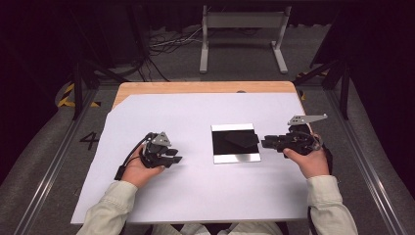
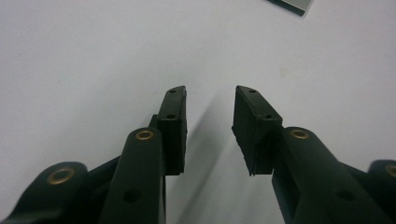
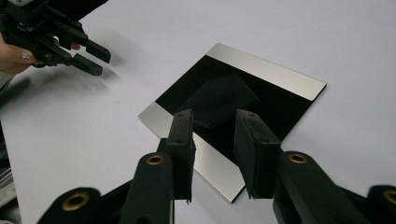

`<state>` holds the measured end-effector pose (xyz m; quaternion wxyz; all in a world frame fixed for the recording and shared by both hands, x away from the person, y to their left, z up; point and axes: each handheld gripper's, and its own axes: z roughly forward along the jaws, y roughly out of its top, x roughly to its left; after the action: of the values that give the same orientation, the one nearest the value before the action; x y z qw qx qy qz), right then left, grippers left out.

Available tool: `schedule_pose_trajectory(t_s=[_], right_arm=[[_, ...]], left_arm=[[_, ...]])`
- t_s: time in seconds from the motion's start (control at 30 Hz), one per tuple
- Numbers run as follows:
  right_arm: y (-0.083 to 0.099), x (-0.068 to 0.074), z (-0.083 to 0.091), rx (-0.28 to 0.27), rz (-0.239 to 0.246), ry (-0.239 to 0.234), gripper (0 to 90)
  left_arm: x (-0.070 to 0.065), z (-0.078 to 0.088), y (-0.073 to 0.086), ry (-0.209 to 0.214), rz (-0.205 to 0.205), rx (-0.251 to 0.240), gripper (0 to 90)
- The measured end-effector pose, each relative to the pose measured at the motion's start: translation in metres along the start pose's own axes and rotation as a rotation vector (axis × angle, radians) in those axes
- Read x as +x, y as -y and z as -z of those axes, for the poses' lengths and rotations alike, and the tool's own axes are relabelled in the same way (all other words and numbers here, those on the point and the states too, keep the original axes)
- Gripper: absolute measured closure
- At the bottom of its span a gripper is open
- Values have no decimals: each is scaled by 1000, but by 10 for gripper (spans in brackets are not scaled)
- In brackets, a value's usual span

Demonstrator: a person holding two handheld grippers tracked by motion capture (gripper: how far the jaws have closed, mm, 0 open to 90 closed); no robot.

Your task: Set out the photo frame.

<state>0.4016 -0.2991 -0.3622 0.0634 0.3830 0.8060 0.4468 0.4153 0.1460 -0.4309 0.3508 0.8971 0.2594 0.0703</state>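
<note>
A square plate [image 1: 237, 158] with a black middle and silver strips along two edges lies flat on the white sheet, right of centre. A small, flat black piece [image 1: 241, 139] rests on its dark middle. My right gripper [image 1: 265, 143] hovers just off the plate's right edge and points at it. In the right gripper view its jaws [image 3: 215, 123] stand open over the near silver strip [image 3: 205, 161], with the black piece [image 3: 219, 98] just beyond the tips and nothing pressed between them. My left gripper [image 1: 176, 155] sits left of the plate, open [image 2: 210, 100] over bare sheet.
The white sheet [image 1: 195, 196] covers most of a wooden table [image 1: 195, 87]. A grey metal stand [image 1: 242, 22] and cables are on the floor behind the table. A corner of the plate [image 2: 292, 4] shows at the top of the left gripper view.
</note>
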Motion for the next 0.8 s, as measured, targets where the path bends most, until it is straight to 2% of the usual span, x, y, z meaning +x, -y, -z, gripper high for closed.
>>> schedule_pose_trajectory(t_s=[0.17,0.2,0.23,0.3,0.43,0.47,0.67,0.8], right_arm=[[-1,2,-1,11,-1,16,644],[-2,2,-1,11,-4,18,638],[-2,3,-1,12,-7,23,629],[-3,3,-2,15,-13,28,617],[-4,4,-2,11,-16,33,606],[-4,4,-2,10,-16,36,601],[-6,5,-3,-5,-28,35,587],[-8,8,-7,-1,-27,31,579]], left_arm=[[0,-2,1,-25,4,-10,628],[-1,0,2,-66,-1,-33,629],[0,1,4,-85,26,-82,633],[3,1,7,-77,77,-140,631],[6,-1,11,-96,103,-163,631],[7,0,12,-92,117,-187,632],[6,-1,14,-116,107,-205,632],[5,-7,17,-112,115,-206,628]])
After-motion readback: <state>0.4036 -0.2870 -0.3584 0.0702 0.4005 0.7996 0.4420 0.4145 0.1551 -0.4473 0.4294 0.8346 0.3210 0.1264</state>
